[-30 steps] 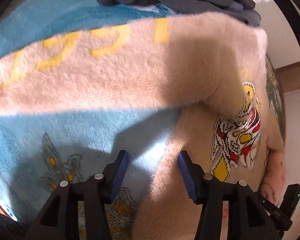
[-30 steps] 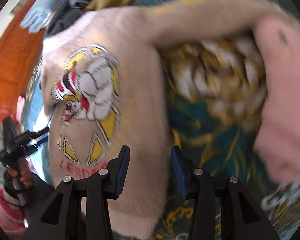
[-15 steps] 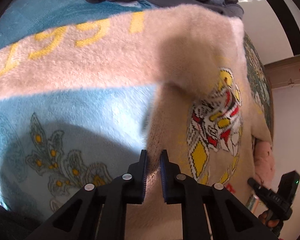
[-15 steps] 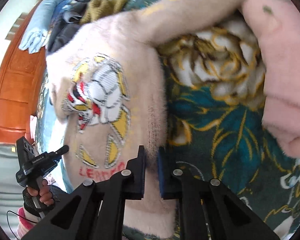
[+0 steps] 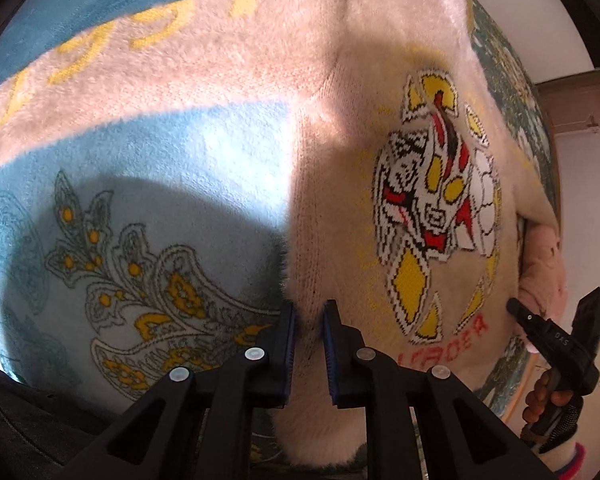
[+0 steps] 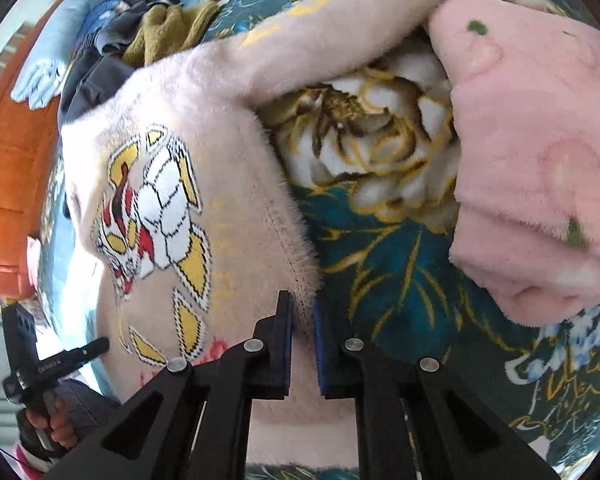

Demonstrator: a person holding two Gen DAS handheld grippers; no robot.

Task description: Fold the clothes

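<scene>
Gripping opposite side edges of the cream sweater, the left tongs and right tongs are apparently pinching nearly closed on fabric.

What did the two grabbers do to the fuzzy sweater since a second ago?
Both were open a second ago. The left gripper closed on the fuzzy sweater at its bottom side edge, and the right gripper pinched the opposite bottom edge. The sweater stays spread on the blanket, sleeves out; the pink garment has not moved.
</scene>
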